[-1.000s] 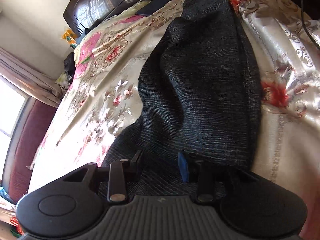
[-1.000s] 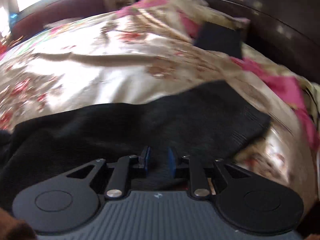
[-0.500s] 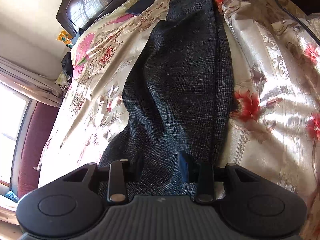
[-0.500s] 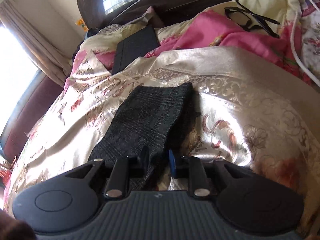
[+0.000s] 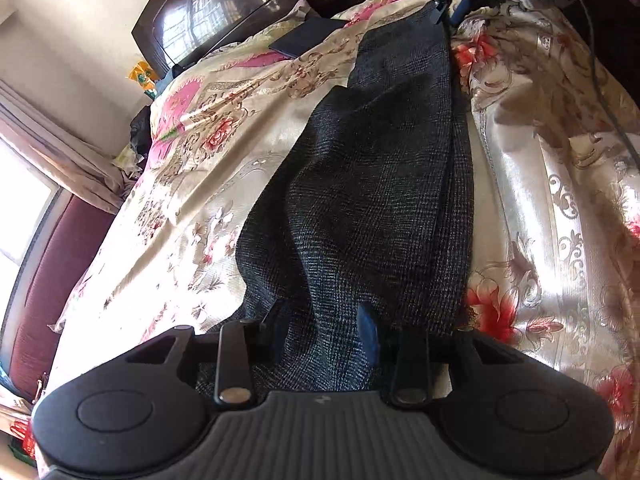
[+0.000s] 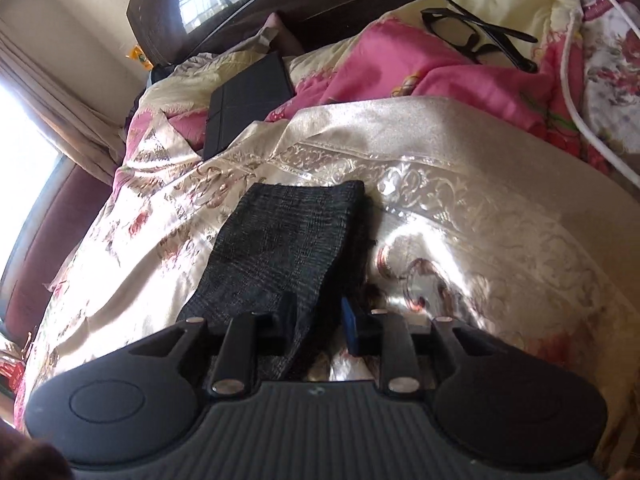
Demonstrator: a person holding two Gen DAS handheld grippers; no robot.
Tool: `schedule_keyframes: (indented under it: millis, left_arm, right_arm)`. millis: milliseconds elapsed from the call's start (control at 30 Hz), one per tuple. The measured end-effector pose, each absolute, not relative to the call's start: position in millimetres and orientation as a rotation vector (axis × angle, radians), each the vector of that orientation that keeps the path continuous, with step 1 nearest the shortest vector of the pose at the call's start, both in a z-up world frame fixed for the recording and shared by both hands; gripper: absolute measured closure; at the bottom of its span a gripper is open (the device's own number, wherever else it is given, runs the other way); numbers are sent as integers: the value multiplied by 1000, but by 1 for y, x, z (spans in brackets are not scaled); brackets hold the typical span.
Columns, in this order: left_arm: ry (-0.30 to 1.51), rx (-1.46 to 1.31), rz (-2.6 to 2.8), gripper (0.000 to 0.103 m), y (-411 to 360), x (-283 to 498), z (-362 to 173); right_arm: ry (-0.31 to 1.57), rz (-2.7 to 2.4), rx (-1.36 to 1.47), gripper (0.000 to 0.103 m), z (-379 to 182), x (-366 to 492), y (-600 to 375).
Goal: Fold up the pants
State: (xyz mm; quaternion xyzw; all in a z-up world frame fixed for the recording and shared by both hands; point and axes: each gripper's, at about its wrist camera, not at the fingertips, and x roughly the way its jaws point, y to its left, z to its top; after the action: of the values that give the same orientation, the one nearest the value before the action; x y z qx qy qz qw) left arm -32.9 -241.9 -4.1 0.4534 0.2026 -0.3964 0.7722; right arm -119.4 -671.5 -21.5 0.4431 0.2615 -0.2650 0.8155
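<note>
Dark grey checked pants (image 5: 372, 184) lie stretched lengthwise on a floral satin bedspread (image 5: 208, 184). My left gripper (image 5: 322, 330) has its jaws apart, with the pants' near end bunched between them. My right gripper (image 6: 318, 316) is at the far end of the pants (image 6: 280, 240), jaws slightly apart with the edge of the cloth between them. In the left wrist view the right gripper (image 5: 452, 12) shows at the top, at the pants' far end.
A dark flat case (image 6: 244, 104) and black glasses (image 6: 476, 36) lie near the pink pillows (image 6: 404, 76) by the dark headboard (image 6: 240, 4). A white cable (image 6: 580, 92) runs at right. A maroon sofa (image 5: 48, 280) and a window stand at left.
The pants have been pulled out straight along the bed. The right gripper swung round to the far end and its jaws have opened a little. The left gripper has stayed at the near end.
</note>
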Motion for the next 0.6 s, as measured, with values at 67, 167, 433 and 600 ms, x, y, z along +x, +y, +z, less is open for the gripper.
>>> schedule_keyframes:
  millis: [67,167,433,600]
  left_arm:
    - [440,960,-871,51,-243,-32,-6]
    - [431,942,-874,51,-249,-30,-8]
    - [417,894,-898,49,-252,-33,-2]
    - [441,894,-914,49,-260,-32,-10]
  right_arm:
    - [590,-545,951,76,-21,-122,-663]
    - [604,-530,957,76,-29,-109,-656]
    - [541,-514,979,68,-33,-114,-646]
    - [488,-534,1020,69,-47,-104,-655]
